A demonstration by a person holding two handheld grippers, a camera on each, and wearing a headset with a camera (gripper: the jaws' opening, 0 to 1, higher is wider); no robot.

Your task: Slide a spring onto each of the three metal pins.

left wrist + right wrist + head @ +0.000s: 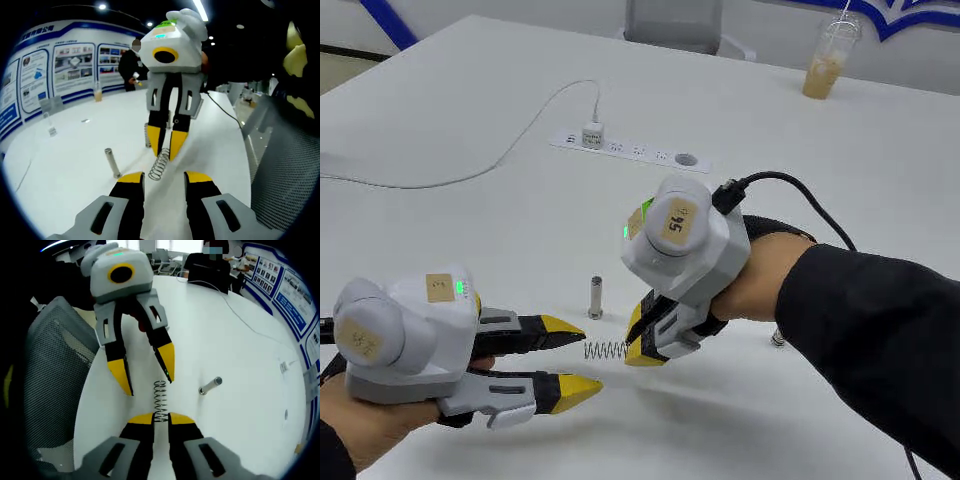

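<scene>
The spring (605,349) lies on the white table (440,130) toward its near edge. We pinch one end of it in our right gripper (645,348), whose jaws stand narrow around it. Our left gripper (575,357) faces the spring's free end from just beside it with jaws spread wide, a metal pin (596,297) stands upright just beyond the spring, and a power strip (630,150) lies toward the far edge.

Slim coil spring and one bare metal pin

The spring (605,349) is held level, one end pinched in the right gripper's (638,348) jaws. The short pin (596,297) stands upright on the table (520,200) at its 12 o'clock, apart.
</scene>
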